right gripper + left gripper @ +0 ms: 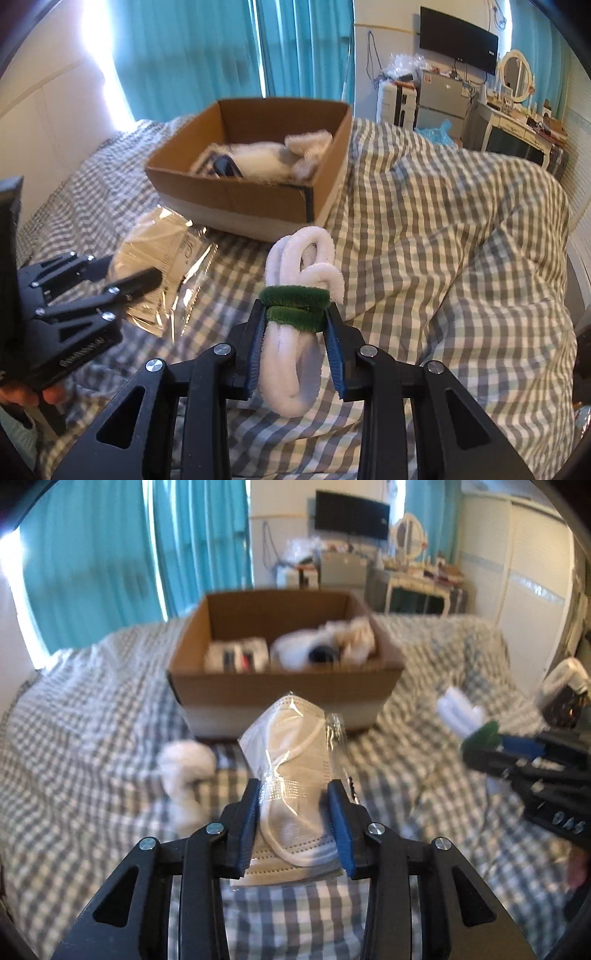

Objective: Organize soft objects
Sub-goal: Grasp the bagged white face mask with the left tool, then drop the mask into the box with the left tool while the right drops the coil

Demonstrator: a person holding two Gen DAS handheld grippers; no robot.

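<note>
- Currently, largest item on my list: the bed (461,229), covered in a grey-and-white checked quilt, rumpled high on the right side.
- Cardboard box (284,694), open-topped, resting on the quilt ahead of both my grippers; inside I see soft white items (273,158) and something dark, too blurred to name.
- Left gripper (295,797): clenched on the wrapped face mask (295,753), blue pads pressing its sides. The mask, white and sealed in clear plastic, points toward the near wall of the box.
- Right gripper (295,321): clamped on the white plush bundle (299,280), held just short of the box's near corner, above the quilt. The bundle is a looped fuzzy cord bound by two green bands (295,302), and the pads close right at those bands.
- White soft piece (184,771), lying on the quilt left of the mask, near the box front; blurred, so I cannot tell what it is.
</note>
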